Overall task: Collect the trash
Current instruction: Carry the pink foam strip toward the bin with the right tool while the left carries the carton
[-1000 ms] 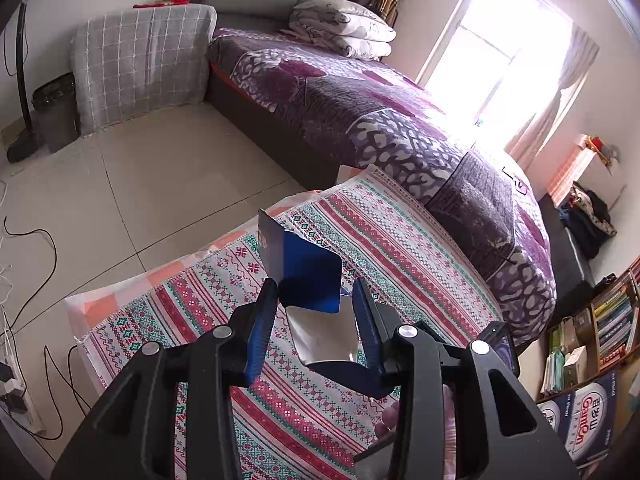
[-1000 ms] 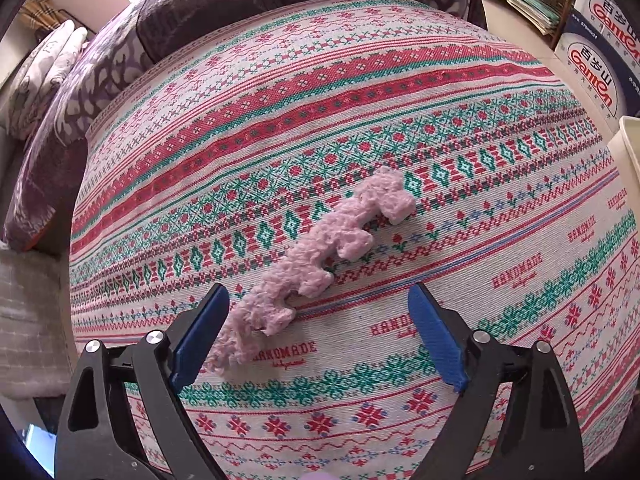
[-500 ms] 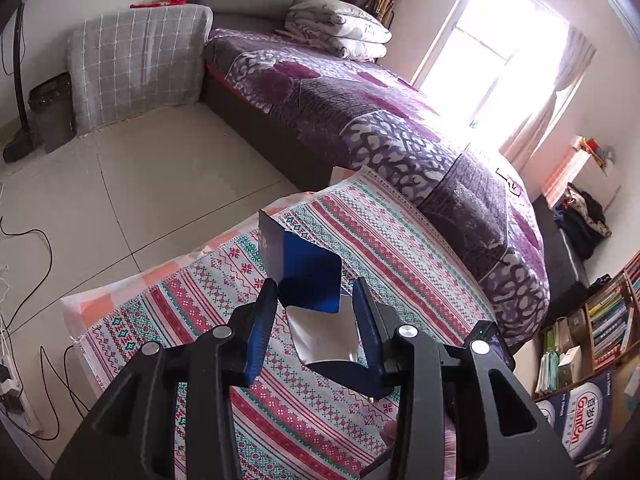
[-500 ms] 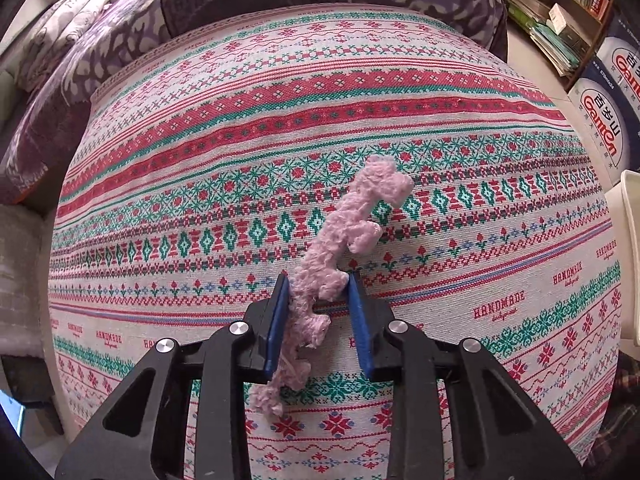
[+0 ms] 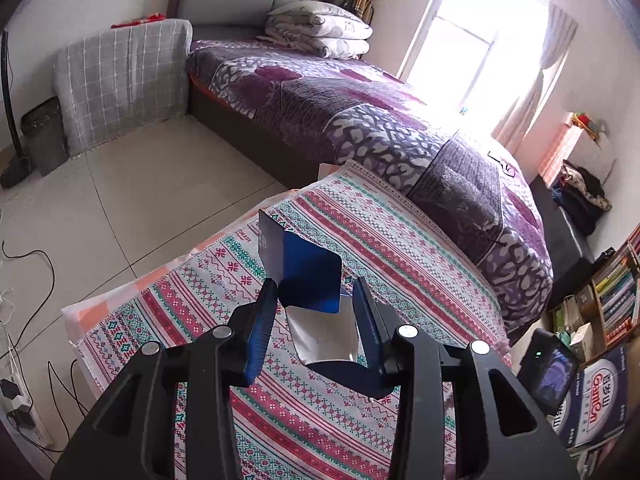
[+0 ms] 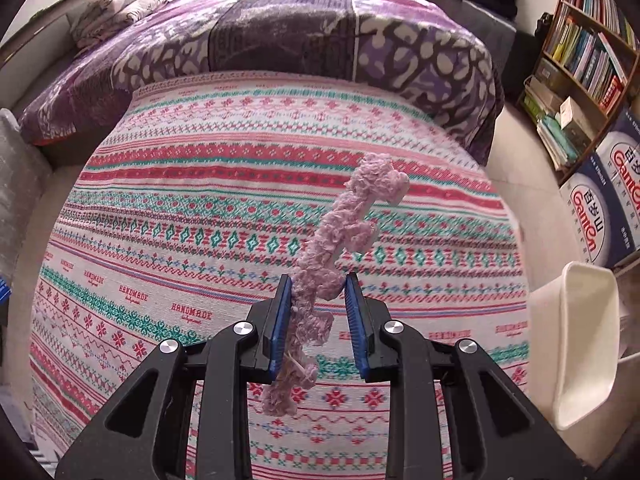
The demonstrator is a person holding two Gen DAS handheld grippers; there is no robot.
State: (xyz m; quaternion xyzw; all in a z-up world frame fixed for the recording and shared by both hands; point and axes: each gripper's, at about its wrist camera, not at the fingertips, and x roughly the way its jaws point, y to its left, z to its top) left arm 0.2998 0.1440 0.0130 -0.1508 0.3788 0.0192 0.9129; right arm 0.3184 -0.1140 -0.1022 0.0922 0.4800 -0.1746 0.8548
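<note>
My left gripper (image 5: 316, 300) is shut on a blue foil wrapper (image 5: 304, 272) with a silver inside, held above the patterned tablecloth (image 5: 400, 248). My right gripper (image 6: 318, 298) is shut on a long pink fuzzy strip (image 6: 344, 232), lifted off the tablecloth (image 6: 180, 208); the strip sticks up past the fingertips and hangs down behind them. A white bin (image 6: 576, 344) stands at the right edge of the right wrist view.
A bed with a purple quilt (image 5: 360, 120) lies beyond the table. A bookshelf (image 6: 580, 64) and a water carton (image 6: 600, 208) stand at the right. Cables and a power strip (image 5: 16, 396) lie on the floor at the left.
My right gripper closed on the pink strip and lifted it off the tablecloth, tilting upward. My left gripper keeps holding the wrapper and has barely moved.
</note>
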